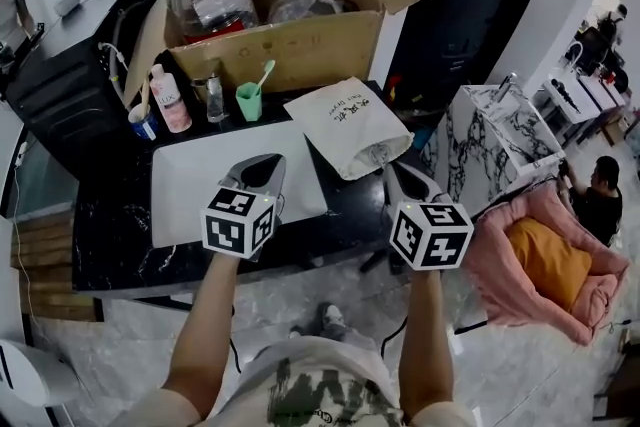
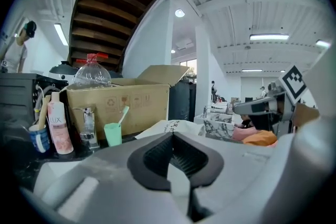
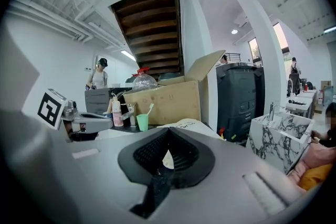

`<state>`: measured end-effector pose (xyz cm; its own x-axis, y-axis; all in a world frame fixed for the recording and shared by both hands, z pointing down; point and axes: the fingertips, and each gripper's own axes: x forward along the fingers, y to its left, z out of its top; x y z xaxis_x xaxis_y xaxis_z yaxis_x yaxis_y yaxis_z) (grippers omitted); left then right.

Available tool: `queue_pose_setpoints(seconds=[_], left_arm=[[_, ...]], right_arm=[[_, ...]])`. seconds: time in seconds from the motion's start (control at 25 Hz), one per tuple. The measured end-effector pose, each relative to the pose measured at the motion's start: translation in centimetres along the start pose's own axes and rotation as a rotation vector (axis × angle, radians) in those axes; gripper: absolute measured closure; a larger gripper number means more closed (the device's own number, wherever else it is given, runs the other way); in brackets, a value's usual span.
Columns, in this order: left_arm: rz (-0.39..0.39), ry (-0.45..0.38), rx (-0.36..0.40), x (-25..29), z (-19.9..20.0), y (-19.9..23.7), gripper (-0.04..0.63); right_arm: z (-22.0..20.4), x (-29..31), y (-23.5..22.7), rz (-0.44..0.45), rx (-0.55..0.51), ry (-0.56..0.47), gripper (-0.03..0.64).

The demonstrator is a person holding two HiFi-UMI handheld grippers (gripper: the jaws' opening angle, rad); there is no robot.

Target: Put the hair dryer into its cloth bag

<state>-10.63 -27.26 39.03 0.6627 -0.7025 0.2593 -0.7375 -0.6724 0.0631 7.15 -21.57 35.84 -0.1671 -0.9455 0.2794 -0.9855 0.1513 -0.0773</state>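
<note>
The white cloth bag (image 1: pixel 348 123) with dark print lies bulging on the black counter, its mouth toward the front right, where a grey shape (image 1: pixel 379 154) shows. I cannot make out the hair dryer itself. My left gripper (image 1: pixel 264 165) hovers over the white mat (image 1: pixel 190 185), left of the bag and short of it, shut with nothing in its jaws. My right gripper (image 1: pixel 400 175) hangs just in front of the bag's mouth, also shut and empty. The bag (image 2: pixel 169 125) peeks over the closed left gripper (image 2: pixel 172 137) in its own view, and the bag (image 3: pixel 190 124) also shows over the right gripper (image 3: pixel 168 131).
An open cardboard box (image 1: pixel 290 50) holding a plastic bottle stands behind the bag. A green cup with a toothbrush (image 1: pixel 249 99), a pink bottle (image 1: pixel 172 101) and a small tap (image 1: pixel 212 97) line the back left. A marble basin (image 1: pixel 498 140) and pink cushion (image 1: pixel 552 260) sit to the right.
</note>
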Motion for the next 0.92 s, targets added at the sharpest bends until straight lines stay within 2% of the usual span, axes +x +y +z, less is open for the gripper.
queue_pose_setpoints(seconds=[0.24,0.92], left_arm=[[0.009,-0.018,0.014,-0.9,0.2,0.2,0.590],[0.006,0.025,-0.001,-2.0,-1.4,0.7,0.591]], right_arm=[[-0.3,-0.1,0.7,0.001,-0.017,-0.007,0.618],[-1.4,-0.2,2.3,0.012,-0.007,0.005,0.618]])
